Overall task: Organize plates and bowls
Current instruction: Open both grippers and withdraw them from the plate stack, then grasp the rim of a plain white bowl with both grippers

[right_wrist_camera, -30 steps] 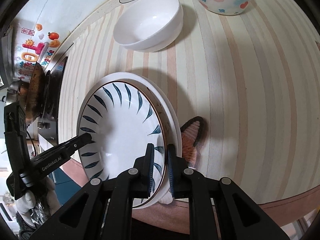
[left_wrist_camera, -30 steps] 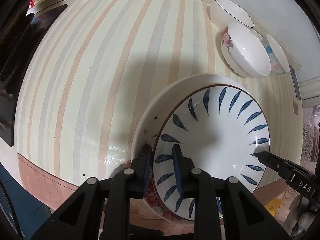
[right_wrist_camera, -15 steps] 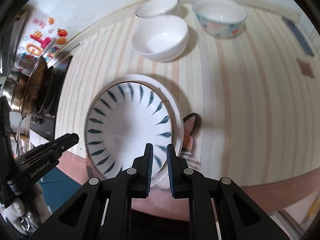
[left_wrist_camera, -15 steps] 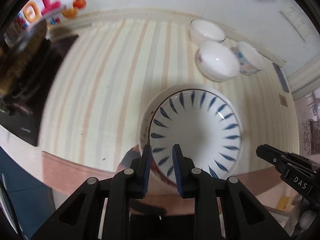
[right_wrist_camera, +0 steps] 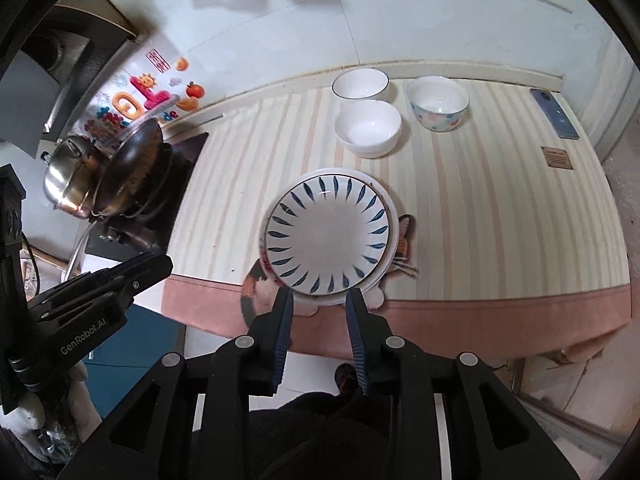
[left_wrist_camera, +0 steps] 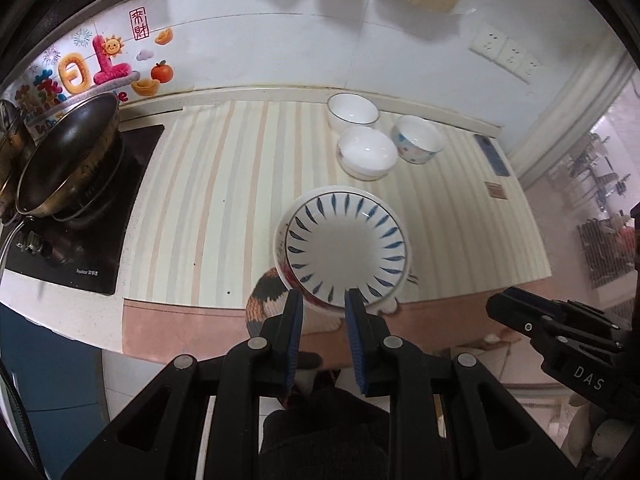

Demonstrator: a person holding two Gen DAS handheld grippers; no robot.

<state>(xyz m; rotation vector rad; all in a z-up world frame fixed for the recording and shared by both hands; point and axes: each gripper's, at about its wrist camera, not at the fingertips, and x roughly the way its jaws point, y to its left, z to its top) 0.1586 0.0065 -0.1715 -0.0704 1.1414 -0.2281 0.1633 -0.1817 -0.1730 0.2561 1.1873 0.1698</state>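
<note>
Two plates (left_wrist_camera: 346, 252) stacked near counter (left_wrist_camera: 224, 200) front edge; three bowls (right_wrist_camera: 368, 128) behind. Left tongs (left_wrist_camera: 322, 302) apart, empty; right tongs (right_wrist_camera: 319, 300) apart, empty.

Left tongs (left_wrist_camera: 323, 306) and right tongs (right_wrist_camera: 319, 306) both gape, holding nothing.

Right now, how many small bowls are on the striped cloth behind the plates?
3. A blue-rimmed white bowl sits nearest the wall, a plain white bowl just in front of it, and a spotted bowl to their right. None looks hidden.
</note>
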